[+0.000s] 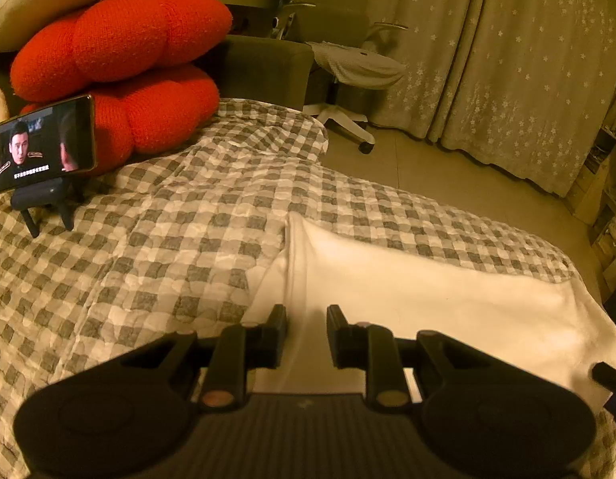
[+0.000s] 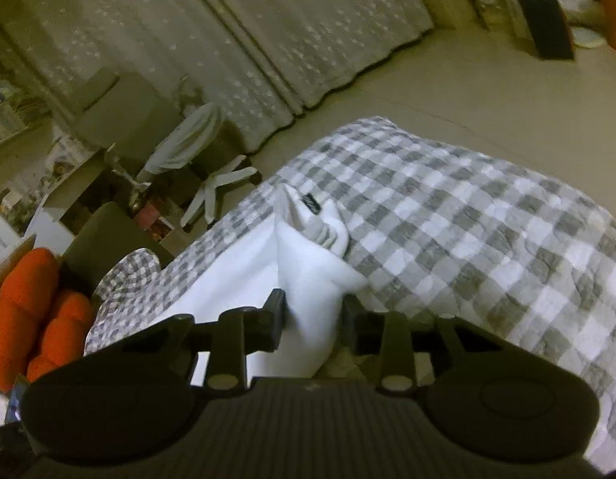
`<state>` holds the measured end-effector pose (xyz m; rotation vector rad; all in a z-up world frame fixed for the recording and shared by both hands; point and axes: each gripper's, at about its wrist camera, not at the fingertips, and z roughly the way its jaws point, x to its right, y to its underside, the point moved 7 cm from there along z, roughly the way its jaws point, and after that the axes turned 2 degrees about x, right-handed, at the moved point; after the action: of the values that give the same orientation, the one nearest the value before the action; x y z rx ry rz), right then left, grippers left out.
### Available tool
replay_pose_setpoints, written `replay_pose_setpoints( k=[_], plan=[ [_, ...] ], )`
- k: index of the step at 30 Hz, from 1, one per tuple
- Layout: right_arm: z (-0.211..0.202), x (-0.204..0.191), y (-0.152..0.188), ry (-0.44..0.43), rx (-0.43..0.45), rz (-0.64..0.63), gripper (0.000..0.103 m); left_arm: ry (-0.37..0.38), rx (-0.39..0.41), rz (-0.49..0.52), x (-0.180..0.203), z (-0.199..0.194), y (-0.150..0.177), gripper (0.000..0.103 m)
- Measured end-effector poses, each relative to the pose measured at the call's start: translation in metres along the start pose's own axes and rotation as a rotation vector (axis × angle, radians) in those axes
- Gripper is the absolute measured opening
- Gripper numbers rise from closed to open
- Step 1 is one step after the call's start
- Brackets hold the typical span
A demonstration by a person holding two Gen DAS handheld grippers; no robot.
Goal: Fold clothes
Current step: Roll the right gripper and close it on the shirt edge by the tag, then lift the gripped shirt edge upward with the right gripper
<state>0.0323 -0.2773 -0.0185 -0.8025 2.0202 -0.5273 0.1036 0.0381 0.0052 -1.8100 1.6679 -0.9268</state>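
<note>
Matte black all over on the left hand-held gripper [image 1: 307,329]: two squared, blocky fingers [image 1: 277,321], each riding a straight black link arm capped by a round disc, coppery on one side, pale tan on the other. Broad rounded black lobes bulging out at both sides, faint circular outlines pressed into them. Ribbed dark grey panel across the middle, fine lengthwise grooves. Same build on the right hand-held gripper [image 2: 314,311]: black blocky fingers [image 2: 277,307], black link arms ending in pale cream discs, rounded side lobes with faint pressed circles, ribbed grey centre plate with a tiny pale mark near its upper edge.
</note>
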Motion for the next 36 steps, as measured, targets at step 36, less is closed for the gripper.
replay_pose_setpoints(
  k=[36],
  plan=[
    [0.041, -0.01, -0.043, -0.182, -0.289, -0.177, 0.025, 0.016, -0.038, -0.043, -0.009, 0.006, -0.003, 0.03]
  ],
)
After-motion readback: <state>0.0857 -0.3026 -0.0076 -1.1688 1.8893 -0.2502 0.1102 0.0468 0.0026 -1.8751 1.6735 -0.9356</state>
